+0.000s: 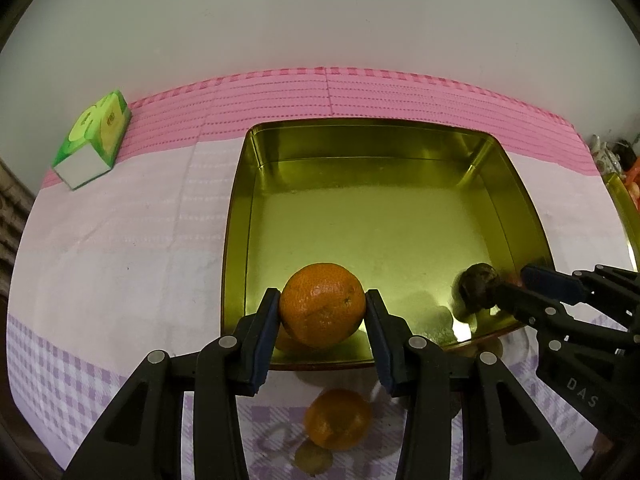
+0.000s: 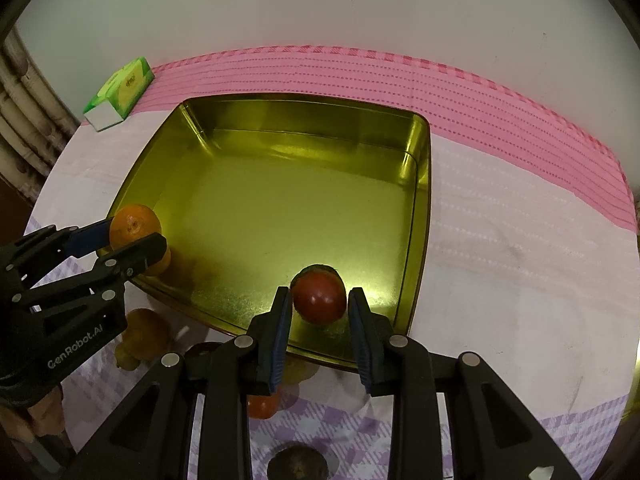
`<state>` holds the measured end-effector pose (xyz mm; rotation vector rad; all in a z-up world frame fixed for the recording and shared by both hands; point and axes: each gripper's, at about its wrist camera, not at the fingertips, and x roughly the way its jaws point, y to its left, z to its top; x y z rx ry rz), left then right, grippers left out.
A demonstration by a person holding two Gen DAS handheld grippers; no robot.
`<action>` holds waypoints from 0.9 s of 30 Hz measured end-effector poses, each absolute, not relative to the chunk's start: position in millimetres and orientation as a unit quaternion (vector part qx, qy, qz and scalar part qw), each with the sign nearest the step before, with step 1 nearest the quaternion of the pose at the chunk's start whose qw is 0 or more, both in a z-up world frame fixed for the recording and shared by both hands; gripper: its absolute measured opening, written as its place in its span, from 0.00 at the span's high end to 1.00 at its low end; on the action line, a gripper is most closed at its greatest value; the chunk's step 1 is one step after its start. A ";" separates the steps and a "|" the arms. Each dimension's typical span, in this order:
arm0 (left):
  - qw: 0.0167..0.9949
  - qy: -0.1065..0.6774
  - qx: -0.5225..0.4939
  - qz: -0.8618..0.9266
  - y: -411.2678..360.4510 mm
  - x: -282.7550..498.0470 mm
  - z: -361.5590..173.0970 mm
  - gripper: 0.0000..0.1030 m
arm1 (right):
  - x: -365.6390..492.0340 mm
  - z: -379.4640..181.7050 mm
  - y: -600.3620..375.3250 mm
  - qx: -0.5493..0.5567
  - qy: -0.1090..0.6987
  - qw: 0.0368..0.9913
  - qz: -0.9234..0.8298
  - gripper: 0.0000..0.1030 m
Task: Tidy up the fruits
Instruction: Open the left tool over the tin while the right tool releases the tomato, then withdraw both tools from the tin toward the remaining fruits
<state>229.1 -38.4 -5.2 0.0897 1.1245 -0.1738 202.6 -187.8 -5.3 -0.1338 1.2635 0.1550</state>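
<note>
L tongs (image 1: pixel 322 312) clamp orange (image 1: pixel 322 305); R tongs (image 2: pixel 319 306) parted round red fruit (image 2: pixel 319 298), over tin (image 2: pixel 280 184).

Dim warm light, glare on gold tin (image 1: pixel 256 208), fisheye-bent dark corners, soft blurred edges

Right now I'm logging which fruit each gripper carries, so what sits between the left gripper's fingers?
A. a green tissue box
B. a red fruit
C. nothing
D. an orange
D: the left gripper clamps an orange over the near edge of the gold tin.
</note>
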 end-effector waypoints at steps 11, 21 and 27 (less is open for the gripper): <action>0.843 0.528 0.050 -0.089 -43.9 228.9 -2.8 0.49 | 198.3 0.4 -187.0 -0.057 0.584 0.806 0.075 0.68; 0.847 0.522 0.047 -0.082 -39.1 221.9 1.2 0.44 | 194.2 4.0 -186.4 -0.061 0.581 0.808 0.070 0.66; 0.852 0.515 0.046 -0.080 -36.5 210.5 9.3 0.44 | 185.8 10.6 -186.8 -0.060 0.576 0.812 0.071 0.66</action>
